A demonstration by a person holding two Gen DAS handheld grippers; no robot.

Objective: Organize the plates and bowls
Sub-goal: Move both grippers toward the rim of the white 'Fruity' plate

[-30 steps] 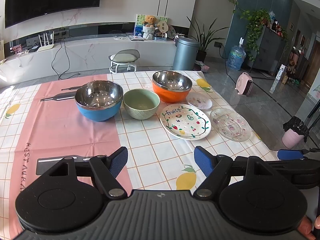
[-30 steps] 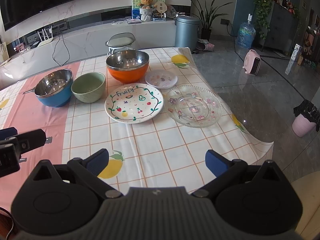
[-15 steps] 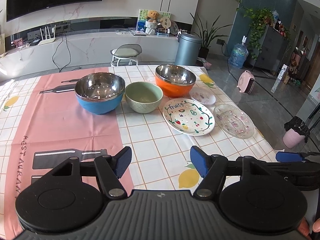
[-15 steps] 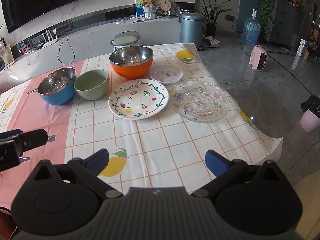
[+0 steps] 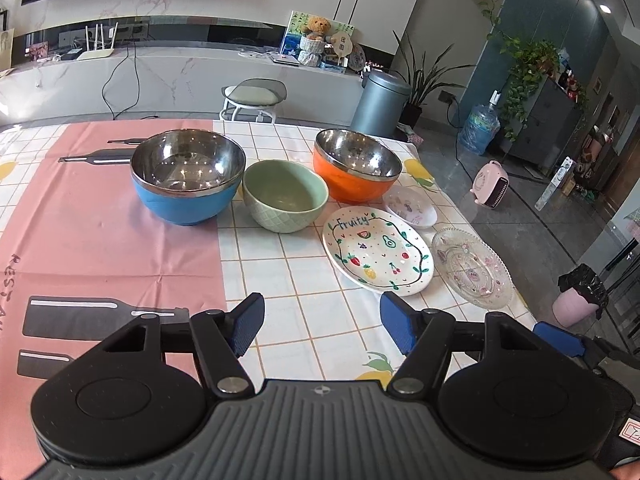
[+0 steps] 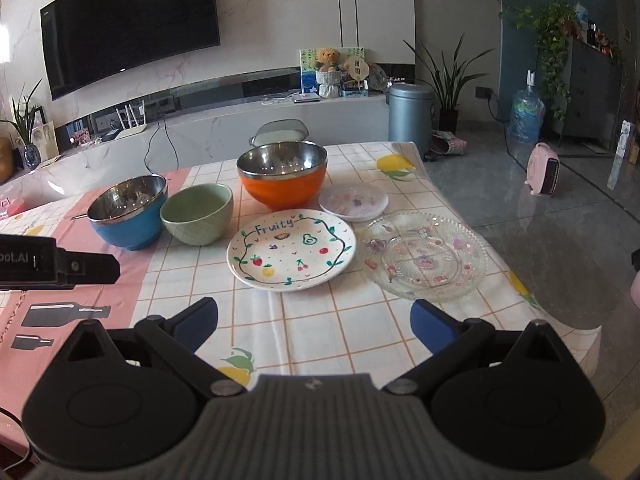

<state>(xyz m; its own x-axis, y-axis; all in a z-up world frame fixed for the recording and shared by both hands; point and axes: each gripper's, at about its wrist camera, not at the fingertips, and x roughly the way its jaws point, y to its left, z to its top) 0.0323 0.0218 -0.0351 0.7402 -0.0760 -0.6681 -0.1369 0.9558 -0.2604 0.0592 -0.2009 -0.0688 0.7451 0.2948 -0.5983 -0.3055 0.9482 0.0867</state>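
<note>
The table (image 5: 100,248) wears a cloth with pink and white squares, and all the dishes sit on it toward the far side. The blue bowl (image 5: 187,182) is the biggest; it is shiny metal inside, looks hard and will not break, but its round side may be slippery, so the rim is the best place to pinch. The orange bowl (image 5: 354,166) is the same kind and sits behind the plates. Between them, just beside the blue one, is the green bowl (image 5: 285,196), which looks like pottery, so it could chip. In front of the orange bowl lies the fruit plate (image 5: 378,250), flat and hard; take it by the edge. Just beside it, near the table's edge, is the glass plate (image 5: 472,266), which looks the easiest to break and slide. The small plate (image 5: 410,206) sits behind them, near the orange bowl. The left hand-held gripper (image 5: 322,322) has just been closing a little, but it stays wide apart with nothing in it. The right hand-held gripper (image 6: 314,326) is wide apart and holds nothing too.
</note>
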